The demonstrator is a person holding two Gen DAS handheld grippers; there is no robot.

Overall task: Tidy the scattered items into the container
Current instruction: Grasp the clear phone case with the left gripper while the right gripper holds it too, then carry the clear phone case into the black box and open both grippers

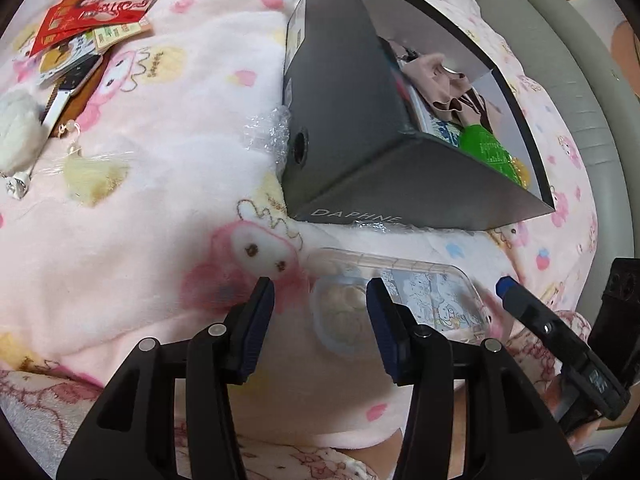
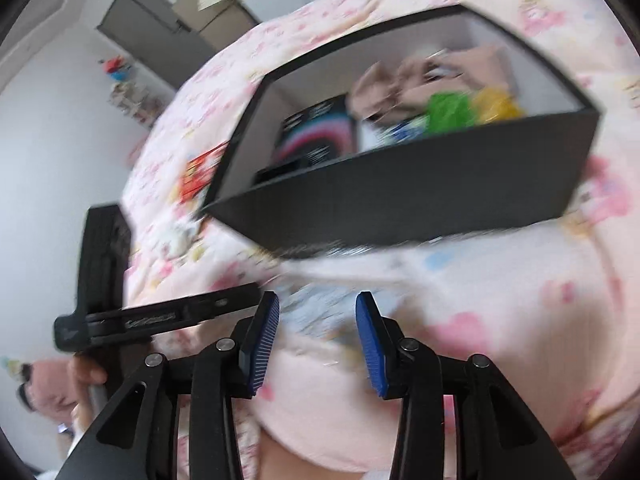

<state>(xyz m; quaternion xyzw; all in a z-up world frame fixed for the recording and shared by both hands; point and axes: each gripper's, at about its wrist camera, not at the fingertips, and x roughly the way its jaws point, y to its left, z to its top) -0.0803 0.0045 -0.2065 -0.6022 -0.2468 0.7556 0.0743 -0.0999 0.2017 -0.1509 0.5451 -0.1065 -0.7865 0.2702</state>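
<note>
While a fluffy pink blanket printed with cartoon rabbits (image 1: 152,184) covers the whole work surface, a dark grey open-topped cardboard box (image 1: 360,152) sits on it as the container, with crumpled beige cloth (image 1: 436,76), a green packet (image 1: 484,148) and a yellow packet (image 1: 520,170) already inside. Crinkled clear bubble wrap (image 1: 268,132) pokes out from under the box's near wall. Far off to the left lies a scattered pile: red printed paper packets (image 1: 100,4), a smartwatch with a white strap (image 1: 68,88) and a white plush ball (image 1: 18,136). Just in front of the box, flat on the blanket, rests a clear phone case with a cartoon drawing inside (image 1: 404,300). The left gripper (image 1: 320,308) hangs above the case's left end with its jaws apart and nothing between them. The right gripper (image 2: 318,320) is likewise spread wide and empty over the blurred case (image 2: 320,312); one of its blue fingertips (image 1: 506,286) shows beside the case's right end.
</note>
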